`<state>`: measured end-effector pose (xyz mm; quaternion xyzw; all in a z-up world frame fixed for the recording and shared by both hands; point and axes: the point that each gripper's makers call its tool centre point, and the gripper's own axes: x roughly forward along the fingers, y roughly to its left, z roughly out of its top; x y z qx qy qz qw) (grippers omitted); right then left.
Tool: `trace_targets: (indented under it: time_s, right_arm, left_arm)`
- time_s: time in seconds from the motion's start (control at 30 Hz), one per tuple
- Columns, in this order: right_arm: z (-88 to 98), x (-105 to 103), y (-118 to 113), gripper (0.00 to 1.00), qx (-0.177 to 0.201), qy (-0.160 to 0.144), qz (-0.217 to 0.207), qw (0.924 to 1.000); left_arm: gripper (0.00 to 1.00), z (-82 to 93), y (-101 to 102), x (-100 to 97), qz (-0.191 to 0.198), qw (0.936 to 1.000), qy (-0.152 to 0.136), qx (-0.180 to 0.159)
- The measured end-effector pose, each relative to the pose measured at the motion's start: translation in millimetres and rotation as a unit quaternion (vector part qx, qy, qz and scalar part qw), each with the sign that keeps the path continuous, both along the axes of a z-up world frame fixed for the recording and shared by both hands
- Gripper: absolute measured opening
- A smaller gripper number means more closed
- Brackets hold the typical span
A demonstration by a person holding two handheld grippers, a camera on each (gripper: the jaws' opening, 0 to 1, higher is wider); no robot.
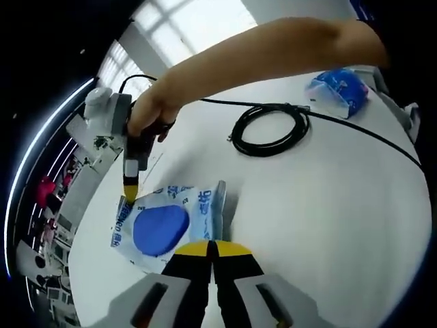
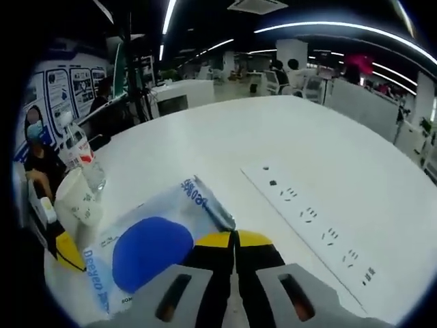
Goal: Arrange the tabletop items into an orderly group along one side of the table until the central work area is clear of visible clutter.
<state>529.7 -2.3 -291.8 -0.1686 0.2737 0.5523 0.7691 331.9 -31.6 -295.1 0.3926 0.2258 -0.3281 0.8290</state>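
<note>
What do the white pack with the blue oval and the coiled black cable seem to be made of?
The white pack with the blue oval looks like thin glossy plastic film: it wrinkles and shines. The coiled black cable seems rubber- or plastic-sheathed, matte; which one is unclear.

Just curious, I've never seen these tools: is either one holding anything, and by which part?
Both look shut at edges of the tissue pack, the left hand-held gripper and the right hand-held gripper; actual clamping is hidden.

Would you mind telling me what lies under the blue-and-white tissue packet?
The tissue packet lies flat on the white table, and bare tabletop shows all around it. Its underside is covered, so anything beneath cannot be seen. The left claw looks shut at its edge.
</note>
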Motion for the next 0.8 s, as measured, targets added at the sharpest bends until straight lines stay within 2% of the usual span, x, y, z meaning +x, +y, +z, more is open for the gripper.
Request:
trace_targets:
  time_s: [0.33,0.5,0.57,0.67,0.8]
  right_arm:
    - [23.0,-2.4,-17.6,0.00,-0.001,-0.017,-0.020,0.9997]
    - [33.3,-17.3,-23.3,0.00,-0.001,-0.027,-0.024,0.9993]
    - [36.3,-17.3,-24.8,0.00,0.000,-0.029,-0.026,0.9992]
    - [35.5,-26.2,-27.9,0.00,-0.001,-0.031,-0.031,0.9990]
    - [31.0,-24.2,-31.4,0.00,-0.007,-0.030,-0.034,0.9989]
  left_arm:
    - [0.00,10.6,-4.5,-9.8,-0.011,0.9998,-0.018,0.004]
    - [0.00,15.4,-7.1,-16.2,-0.018,0.9995,-0.024,0.004]
    - [0.00,19.2,-7.6,-17.5,-0.020,0.9994,-0.029,0.005]
    - [0.00,20.1,-8.7,-18.4,-0.023,0.9992,-0.032,0.002]
    - [0.00,17.8,-9.4,-21.2,-0.025,0.9992,-0.031,0.006]
